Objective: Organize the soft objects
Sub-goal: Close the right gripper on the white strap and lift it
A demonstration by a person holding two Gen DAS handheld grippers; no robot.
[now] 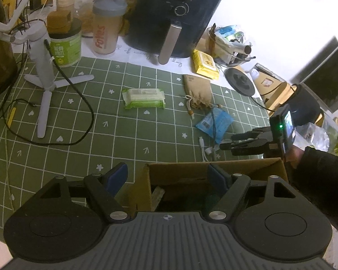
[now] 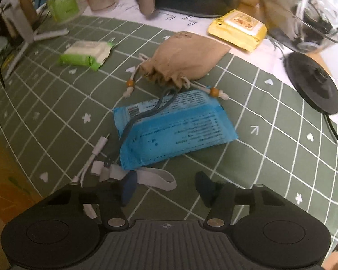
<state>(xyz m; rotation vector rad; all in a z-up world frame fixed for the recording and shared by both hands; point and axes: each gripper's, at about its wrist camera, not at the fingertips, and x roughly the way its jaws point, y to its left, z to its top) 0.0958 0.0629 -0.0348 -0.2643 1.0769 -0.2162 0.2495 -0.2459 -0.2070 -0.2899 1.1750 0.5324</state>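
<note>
A blue tissue pack (image 2: 175, 128) lies on the green checked cloth with a dark cord across it; it also shows in the left wrist view (image 1: 215, 123). Behind it lie a tan drawstring pouch (image 2: 182, 58) (image 1: 198, 91), a green wipes pack (image 2: 85, 54) (image 1: 144, 97) and a yellow wipes pack (image 2: 238, 29) (image 1: 205, 64). My right gripper (image 2: 166, 189) is open and empty just short of the blue pack; it shows from the side in the left wrist view (image 1: 232, 142). My left gripper (image 1: 169, 175) is open and empty over an open cardboard box (image 1: 214, 175).
White cables (image 2: 97, 164) and a grey strap (image 2: 160, 178) lie by the blue pack. A white tripod (image 1: 45, 85) with a black cable stands left. A black air fryer (image 1: 173, 18), jars, a shaker bottle (image 1: 107, 24) and a black round base (image 2: 313, 83) line the back.
</note>
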